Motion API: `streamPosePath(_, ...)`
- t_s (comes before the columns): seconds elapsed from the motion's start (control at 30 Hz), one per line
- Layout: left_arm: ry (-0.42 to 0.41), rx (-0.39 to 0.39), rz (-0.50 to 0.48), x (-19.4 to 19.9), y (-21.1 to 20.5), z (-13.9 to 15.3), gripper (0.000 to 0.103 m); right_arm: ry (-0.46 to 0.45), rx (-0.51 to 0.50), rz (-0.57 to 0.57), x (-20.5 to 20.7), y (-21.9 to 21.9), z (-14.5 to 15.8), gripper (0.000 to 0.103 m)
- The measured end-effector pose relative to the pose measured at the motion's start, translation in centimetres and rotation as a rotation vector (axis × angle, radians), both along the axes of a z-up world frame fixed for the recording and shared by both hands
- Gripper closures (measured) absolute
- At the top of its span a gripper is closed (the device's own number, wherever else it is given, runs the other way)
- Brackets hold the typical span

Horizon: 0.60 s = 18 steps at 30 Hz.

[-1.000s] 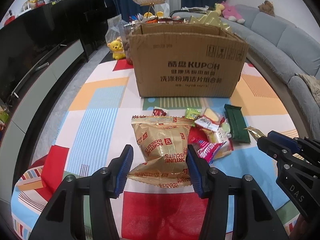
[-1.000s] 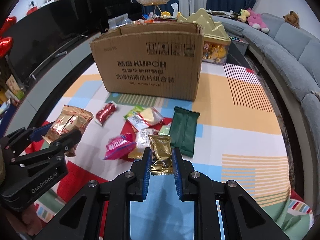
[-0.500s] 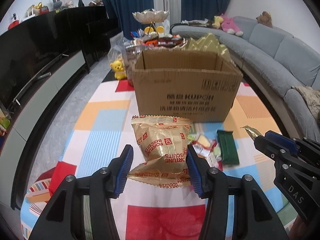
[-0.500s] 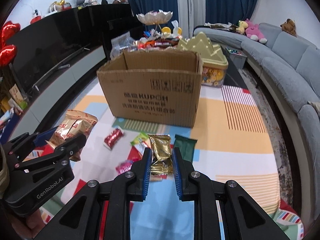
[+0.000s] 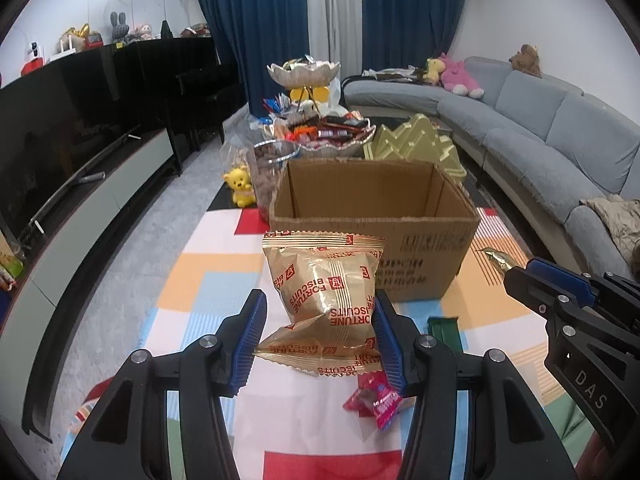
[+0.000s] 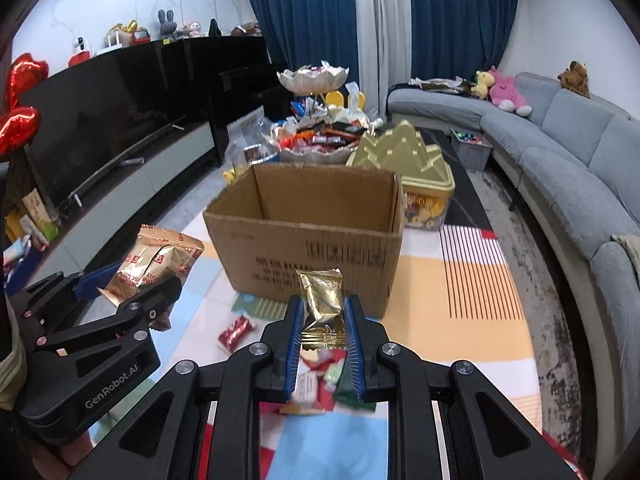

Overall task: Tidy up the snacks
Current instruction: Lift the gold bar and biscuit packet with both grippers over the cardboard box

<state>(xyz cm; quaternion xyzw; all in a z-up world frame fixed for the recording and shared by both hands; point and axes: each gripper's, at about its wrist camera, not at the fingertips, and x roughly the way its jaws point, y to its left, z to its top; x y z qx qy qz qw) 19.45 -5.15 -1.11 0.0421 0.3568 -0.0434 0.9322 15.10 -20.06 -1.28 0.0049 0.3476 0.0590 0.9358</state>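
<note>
My left gripper [image 5: 318, 312] is shut on a gold Fortune Biscuits bag [image 5: 326, 284] and holds it in the air in front of the open cardboard box [image 5: 374, 224]. The bag also shows in the right wrist view [image 6: 154, 264]. My right gripper [image 6: 322, 316] is shut on a small gold snack packet [image 6: 322, 300], also raised before the box [image 6: 308, 240]. Its tip shows in the left wrist view [image 5: 496, 258]. Loose snacks lie on the mat below: a pink packet [image 5: 376, 398], a red candy [image 6: 234, 330], a green bar [image 5: 444, 330].
The colourful mat [image 5: 200, 280] covers the floor. Behind the box stand a tiered candy bowl [image 5: 320, 132], a gold lidded tin [image 6: 408, 160] and a yellow bear toy [image 5: 240, 190]. A TV cabinet [image 5: 80, 208] runs along the left, a grey sofa [image 5: 560, 144] along the right.
Both grippers have risen from the mat with their snacks held, and now look down over the box's front rim into its open top. The loose snacks have dropped low in both views.
</note>
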Motion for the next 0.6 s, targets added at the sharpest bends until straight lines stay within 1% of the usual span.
streamPosePath(0.33, -0.060, 0.001, -0.017, 2.9, -0.6, 2.6, 0.051, -0.059, 0.006, -0.014, 2.4, 0.0, 2.4, 0.081)
streamPosePath(0.6, -0.078, -0.003, -0.038, 5.6, -0.7, 3.6, 0.051, -0.100, 0.000, -0.032, 4.8, -0.2, 4.0, 0.081)
